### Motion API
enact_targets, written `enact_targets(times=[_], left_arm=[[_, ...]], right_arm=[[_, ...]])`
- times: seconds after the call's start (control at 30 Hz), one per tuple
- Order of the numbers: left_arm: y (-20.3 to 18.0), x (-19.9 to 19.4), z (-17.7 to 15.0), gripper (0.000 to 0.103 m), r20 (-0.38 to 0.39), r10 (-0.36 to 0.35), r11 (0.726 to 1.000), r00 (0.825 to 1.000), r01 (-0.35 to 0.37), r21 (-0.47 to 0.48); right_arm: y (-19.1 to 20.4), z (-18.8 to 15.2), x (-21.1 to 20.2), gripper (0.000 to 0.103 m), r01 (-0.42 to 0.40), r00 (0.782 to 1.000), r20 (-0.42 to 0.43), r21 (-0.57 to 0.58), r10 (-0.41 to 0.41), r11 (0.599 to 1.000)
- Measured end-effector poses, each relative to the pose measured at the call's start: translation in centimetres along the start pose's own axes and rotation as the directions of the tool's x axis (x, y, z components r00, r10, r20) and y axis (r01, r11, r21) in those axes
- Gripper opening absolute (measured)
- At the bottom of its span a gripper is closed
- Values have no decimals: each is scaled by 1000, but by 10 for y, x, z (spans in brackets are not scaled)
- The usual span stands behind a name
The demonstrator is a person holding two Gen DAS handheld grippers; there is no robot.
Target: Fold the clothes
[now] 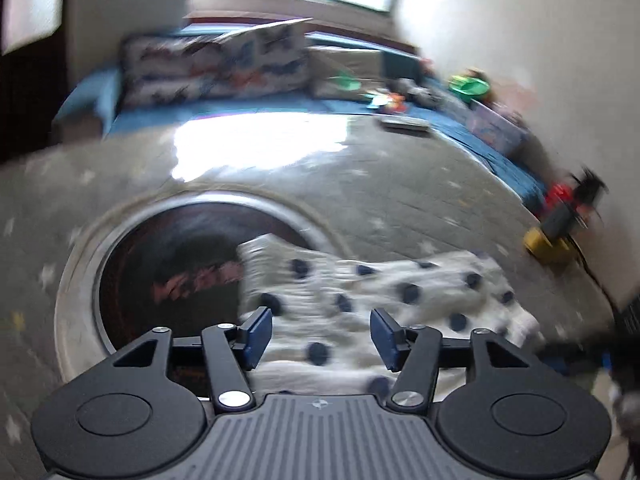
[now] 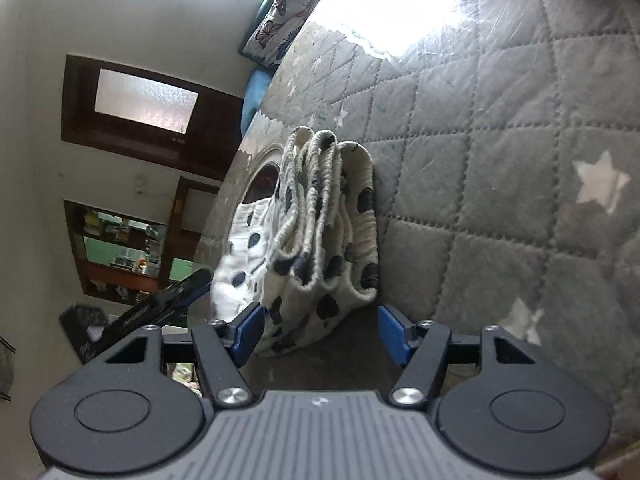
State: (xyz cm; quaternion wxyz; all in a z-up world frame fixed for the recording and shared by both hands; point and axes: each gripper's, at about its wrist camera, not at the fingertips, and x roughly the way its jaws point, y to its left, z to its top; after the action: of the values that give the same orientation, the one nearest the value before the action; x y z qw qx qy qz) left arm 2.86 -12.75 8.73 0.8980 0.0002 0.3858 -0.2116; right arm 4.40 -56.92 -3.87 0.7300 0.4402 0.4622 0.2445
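Note:
A white garment with dark blue dots lies partly over the rim of a round metal basin and partly on the grey quilt. My left gripper hovers just above it, open, with the cloth showing between its blue pads. In the right wrist view, which is rolled sideways, the same garment shows as a stack of folded layers with ribbed edges. My right gripper is open right at the stack's near end, not clamped on it. The left gripper's finger shows at the left.
A grey quilted cover with white stars spreads over the bed. Butterfly-print pillows and several toys lie along the far side by the wall. A yellow toy sits at the right edge. The left view is motion-blurred.

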Motion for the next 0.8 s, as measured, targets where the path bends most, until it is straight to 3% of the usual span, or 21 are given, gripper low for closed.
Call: enact_targets(times=[0.1, 0.33, 0.57, 0.8], left_arm=[[-37, 1, -7, 68, -2, -40, 989, 999, 40, 142], [-114, 31, -28, 71, -32, -105, 912, 994, 109, 396], [-141, 53, -41, 75, -59, -131, 853, 990, 143, 502], [-150, 73, -53, 68, -79, -93, 830, 993, 121, 544]], right_arm=[[-2, 4, 6, 66, -21, 1000, 11, 17, 21, 1000], [-8, 9, 12, 67, -74, 997, 41, 64, 72, 995], [-6, 12, 15, 67, -136, 990, 52, 76, 132, 988], [4, 18, 23, 67, -162, 986, 43, 48, 160, 986]])
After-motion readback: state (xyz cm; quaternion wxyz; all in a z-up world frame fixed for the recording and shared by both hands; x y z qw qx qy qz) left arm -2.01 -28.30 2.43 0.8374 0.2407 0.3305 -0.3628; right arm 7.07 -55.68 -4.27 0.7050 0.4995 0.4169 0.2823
